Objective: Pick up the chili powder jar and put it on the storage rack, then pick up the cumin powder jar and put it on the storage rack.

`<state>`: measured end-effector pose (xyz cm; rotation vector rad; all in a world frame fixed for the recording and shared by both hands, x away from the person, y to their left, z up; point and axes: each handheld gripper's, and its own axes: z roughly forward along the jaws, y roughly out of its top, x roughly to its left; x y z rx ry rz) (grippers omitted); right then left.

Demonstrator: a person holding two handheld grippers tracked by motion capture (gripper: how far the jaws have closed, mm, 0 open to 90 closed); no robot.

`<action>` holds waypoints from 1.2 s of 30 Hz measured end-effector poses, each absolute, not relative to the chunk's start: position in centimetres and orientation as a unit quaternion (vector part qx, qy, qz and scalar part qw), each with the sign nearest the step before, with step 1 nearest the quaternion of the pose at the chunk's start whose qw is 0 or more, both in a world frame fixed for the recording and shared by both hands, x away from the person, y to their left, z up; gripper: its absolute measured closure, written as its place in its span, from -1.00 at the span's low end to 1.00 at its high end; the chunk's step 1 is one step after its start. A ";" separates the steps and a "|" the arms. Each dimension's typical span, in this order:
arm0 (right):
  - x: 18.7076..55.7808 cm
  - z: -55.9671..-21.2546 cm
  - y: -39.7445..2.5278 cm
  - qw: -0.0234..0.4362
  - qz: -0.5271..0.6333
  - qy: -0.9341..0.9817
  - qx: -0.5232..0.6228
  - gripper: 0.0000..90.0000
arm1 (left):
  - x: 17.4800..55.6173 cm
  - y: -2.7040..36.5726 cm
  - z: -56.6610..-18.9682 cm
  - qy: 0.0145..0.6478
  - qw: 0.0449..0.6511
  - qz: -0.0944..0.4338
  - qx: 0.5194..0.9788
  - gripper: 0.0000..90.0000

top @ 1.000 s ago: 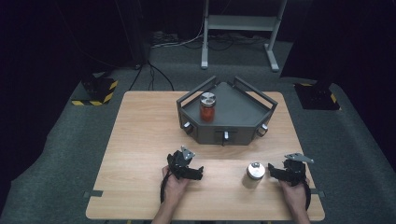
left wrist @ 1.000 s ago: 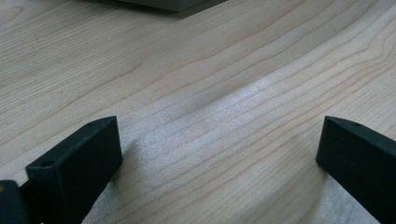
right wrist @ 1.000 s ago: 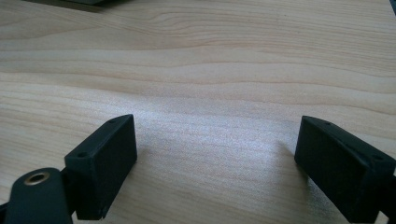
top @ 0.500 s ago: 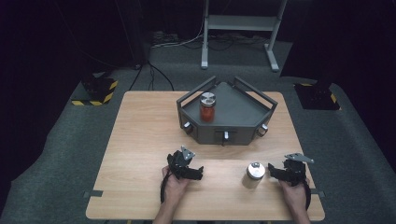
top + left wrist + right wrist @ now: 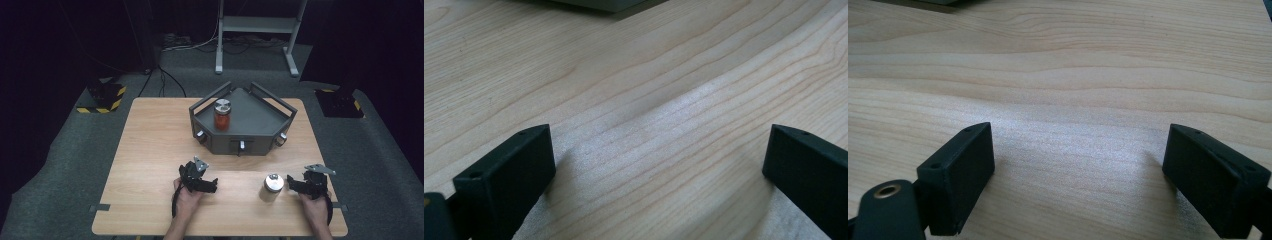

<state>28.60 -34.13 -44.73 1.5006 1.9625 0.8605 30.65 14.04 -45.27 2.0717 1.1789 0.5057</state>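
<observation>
**Pale jar sits just left of the right tongs; both tongs empty**

Right tongs (image 5: pixel 291 184) rest low on the wooden surface (image 5: pixel 150 150) near its front right corner, jaws spread wide with bare wood grain between them in the right gripper view (image 5: pixel 1078 165). Nothing held. Left tongs (image 5: pixel 212 186) lie near front centre, likewise wide apart and empty (image 5: pixel 659 165).

Nearest thing to either hand: a small pale jar with a metal lid (image 5: pixel 272 187), standing upright on the surface, long axis vertical. It lies just beside the right tongs, on the side their jaws point toward (toward table centre), close but apart. The left tongs are farther off, on the jar's other side, also pointing toward it.

A second jar, red with a metal lid (image 5: pixel 222 114), stands upright in the left part of the grey tray (image 5: pixel 260 112) at the back of the surface, well apart from both hands.

Judgement: the right hand is the nearer one; a short sideways advance would bring the jar between its jaws
</observation>
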 end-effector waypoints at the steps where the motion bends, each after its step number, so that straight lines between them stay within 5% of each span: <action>1: 28.6 -44.7 -34.1 0.259 0.317 0.725 0.553 -0.72 | 30.7 14.0 -45.3 0.454 0.345 0.195 0.798 -0.99; 36: 26.8 -43.9 -36.3 0.244 0.357 0.739 0.517 -0.78 | 30.7 14.0 -45.3 0.454 0.345 0.195 0.798 -0.99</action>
